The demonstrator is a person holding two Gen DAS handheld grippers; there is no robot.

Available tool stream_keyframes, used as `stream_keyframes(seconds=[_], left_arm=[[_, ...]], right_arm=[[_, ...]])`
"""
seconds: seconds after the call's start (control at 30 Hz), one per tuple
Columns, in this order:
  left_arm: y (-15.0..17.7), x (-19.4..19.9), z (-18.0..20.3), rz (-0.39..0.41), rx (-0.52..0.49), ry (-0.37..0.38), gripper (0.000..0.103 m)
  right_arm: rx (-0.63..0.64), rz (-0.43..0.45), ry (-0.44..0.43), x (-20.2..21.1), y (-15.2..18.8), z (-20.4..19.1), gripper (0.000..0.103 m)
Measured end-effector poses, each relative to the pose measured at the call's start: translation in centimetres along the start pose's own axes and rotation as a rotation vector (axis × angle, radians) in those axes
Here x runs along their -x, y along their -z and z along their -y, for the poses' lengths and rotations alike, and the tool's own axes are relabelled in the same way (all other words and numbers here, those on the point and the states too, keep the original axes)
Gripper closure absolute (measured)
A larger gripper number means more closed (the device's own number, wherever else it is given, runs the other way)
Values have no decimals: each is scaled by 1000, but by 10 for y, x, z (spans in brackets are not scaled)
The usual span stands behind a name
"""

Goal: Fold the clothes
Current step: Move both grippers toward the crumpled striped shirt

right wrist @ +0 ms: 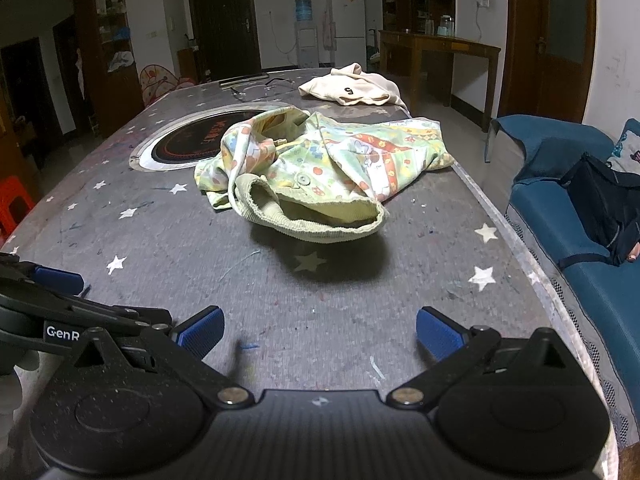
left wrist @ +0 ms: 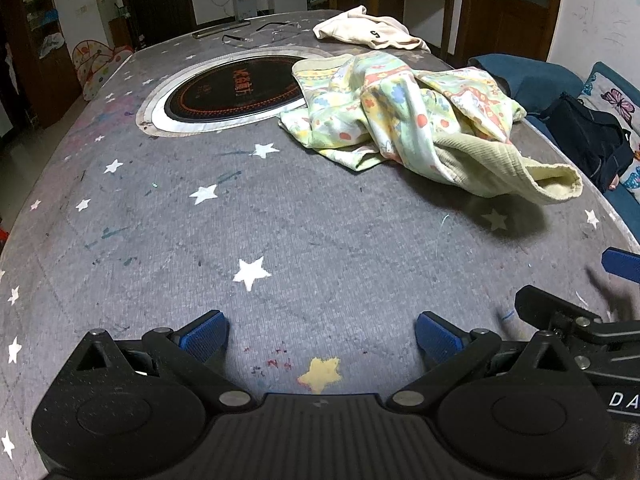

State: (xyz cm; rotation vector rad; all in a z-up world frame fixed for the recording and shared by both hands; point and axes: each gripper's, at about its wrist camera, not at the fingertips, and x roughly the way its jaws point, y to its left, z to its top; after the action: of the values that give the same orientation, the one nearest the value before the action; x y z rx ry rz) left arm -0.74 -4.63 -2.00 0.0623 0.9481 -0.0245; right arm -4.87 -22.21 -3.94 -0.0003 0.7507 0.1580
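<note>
A crumpled child's garment (left wrist: 404, 116), pale green-yellow with a colourful print and a ribbed hem, lies in a heap on the grey star-patterned table (left wrist: 280, 220); it also shows in the right wrist view (right wrist: 312, 172). A folded cream garment (left wrist: 368, 34) with a dark "5" mark lies at the far end, also in the right wrist view (right wrist: 352, 88). My left gripper (left wrist: 320, 336) is open and empty over the near table, well short of the heap. My right gripper (right wrist: 320, 336) is open and empty, also short of the heap. Each gripper shows at the edge of the other's view.
A round black cooktop (left wrist: 236, 90) with a metal ring is set into the table, partly under the printed garment. Glasses (left wrist: 260, 34) and a dark bar lie at the far end. A blue sofa (right wrist: 576, 216) with a black bag (right wrist: 608, 204) stands to the right.
</note>
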Motion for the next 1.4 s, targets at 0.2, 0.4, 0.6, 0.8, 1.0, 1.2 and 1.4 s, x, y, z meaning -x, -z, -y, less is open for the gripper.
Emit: stream_keyframes(seconds=[0.2, 0.4, 0.6, 0.8, 1.0, 1.2, 1.4], left_arm=[[-4, 0, -1, 5, -2, -4, 0], [-8, -1, -1, 9, -6, -8, 0], [-12, -2, -1, 8, -8, -9, 0], [-18, -4, -1, 11, -11, -11, 0], [-25, -5, -2, 17, -13, -16, 0], [-32, -4, -3, 27, -22, -22, 0], [-43, -3, -6, 40, -21, -24, 0]], right_arm=[[4, 3, -1, -2, -3, 0, 0], [6, 7, -8, -4, -6, 0, 0], [6, 6, -16, -6, -10, 1, 0], [16, 10, -14, -9, -15, 1, 0], [20, 6, -26, -13, -23, 3, 0], [43, 17, -29, -16, -30, 2, 0], [52, 26, -46, -20, -38, 2, 0]])
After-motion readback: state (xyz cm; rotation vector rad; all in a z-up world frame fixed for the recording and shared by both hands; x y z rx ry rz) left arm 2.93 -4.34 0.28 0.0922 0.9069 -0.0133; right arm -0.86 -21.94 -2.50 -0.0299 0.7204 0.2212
